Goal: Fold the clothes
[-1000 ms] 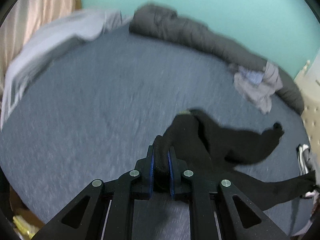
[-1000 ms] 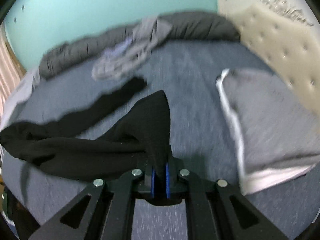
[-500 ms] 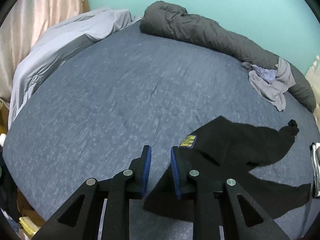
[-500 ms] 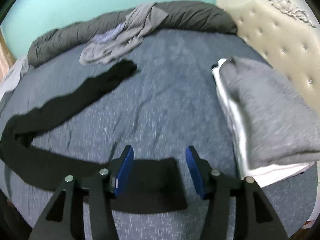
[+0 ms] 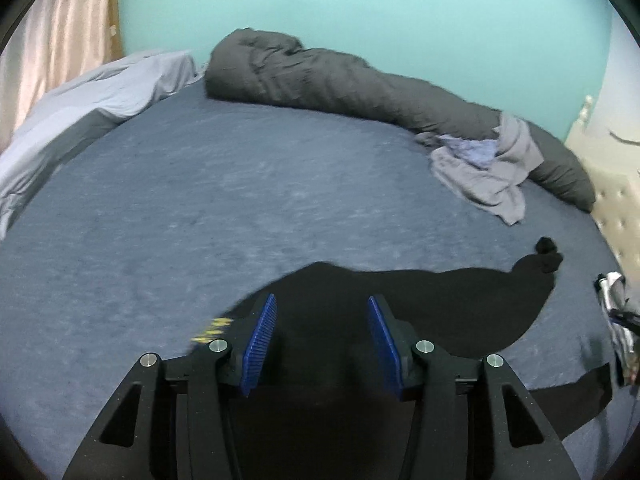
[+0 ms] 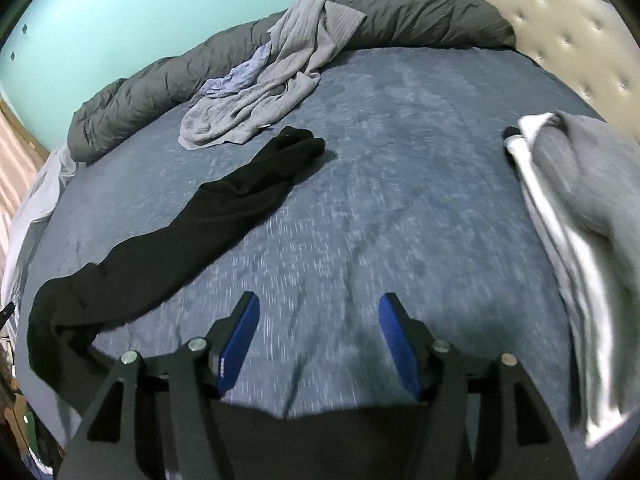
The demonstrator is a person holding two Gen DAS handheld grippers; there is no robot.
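A black garment [image 5: 440, 304] lies spread on the blue bed [image 5: 200, 208]; a yellow label shows at its left edge. One long black leg [image 6: 224, 208] stretches away in the right wrist view, and another black part lies under that gripper at the near edge. My left gripper [image 5: 322, 320] is open and empty just above the black cloth. My right gripper [image 6: 320, 324] is open and empty above bare sheet [image 6: 400, 160].
A rolled dark grey duvet [image 5: 340, 84] lies along the far side by the teal wall. A crumpled grey garment [image 6: 264, 84] rests against it. A folded grey and white pile [image 6: 580, 208] sits at the right by the tufted headboard [image 6: 568, 28]. A pale sheet [image 5: 80, 108] lies at the left.
Both grippers were shut on the black garment a second ago. They let it go onto the bed and have opened wider since. The garment now lies flat.
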